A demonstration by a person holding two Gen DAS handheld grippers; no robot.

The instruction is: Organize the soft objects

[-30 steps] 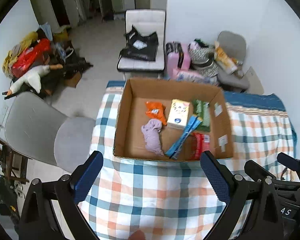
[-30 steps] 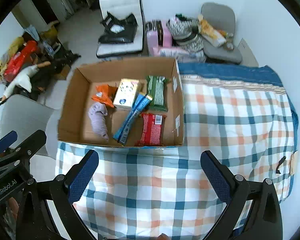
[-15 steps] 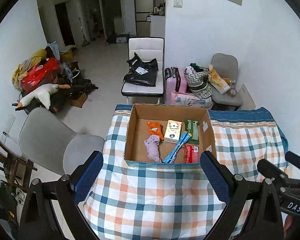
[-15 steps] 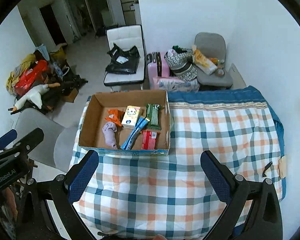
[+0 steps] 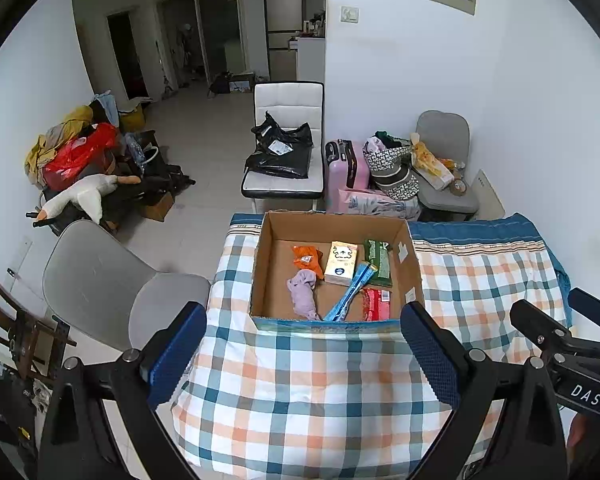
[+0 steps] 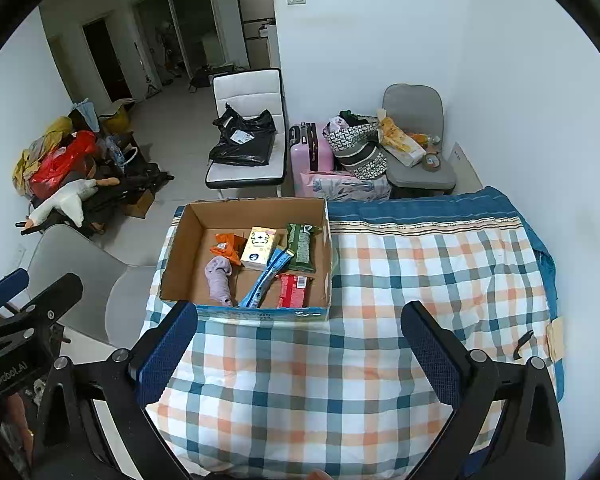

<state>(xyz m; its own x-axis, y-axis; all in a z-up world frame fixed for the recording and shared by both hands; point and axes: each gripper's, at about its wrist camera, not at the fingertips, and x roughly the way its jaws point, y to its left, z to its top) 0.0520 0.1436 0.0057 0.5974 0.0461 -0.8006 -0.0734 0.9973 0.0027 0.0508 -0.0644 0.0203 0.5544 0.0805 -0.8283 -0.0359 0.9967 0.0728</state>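
A cardboard box [image 5: 260, 272] [image 6: 180, 256] stands on the checked cloth at the table's left part. In it lie a lilac soft cloth [image 5: 303, 295] [image 6: 219, 275], an orange packet [image 5: 307, 258] [image 6: 226, 247], a white tissue pack [image 5: 341, 262] [image 6: 260, 248], a green packet [image 5: 378, 264] [image 6: 301, 248], a blue tube pack [image 5: 350, 294] [image 6: 266, 278] and a red packet [image 5: 376, 304] [image 6: 293, 296]. My left gripper [image 5: 304, 356] is open and empty, well back from the box. My right gripper [image 6: 300, 356] is open and empty, also back from it.
The checked cloth [image 6: 420, 280] covers the table, with a blue border at the far edge. A grey chair [image 5: 100, 280] stands left of the table. A white chair with a black bag [image 5: 284, 152], a pink suitcase [image 5: 346, 164] and a loaded grey chair [image 5: 444, 160] stand beyond.
Both grippers have pulled back and up from the box, which now looks smaller and farther. The box contents have not moved. Both grippers stay open.
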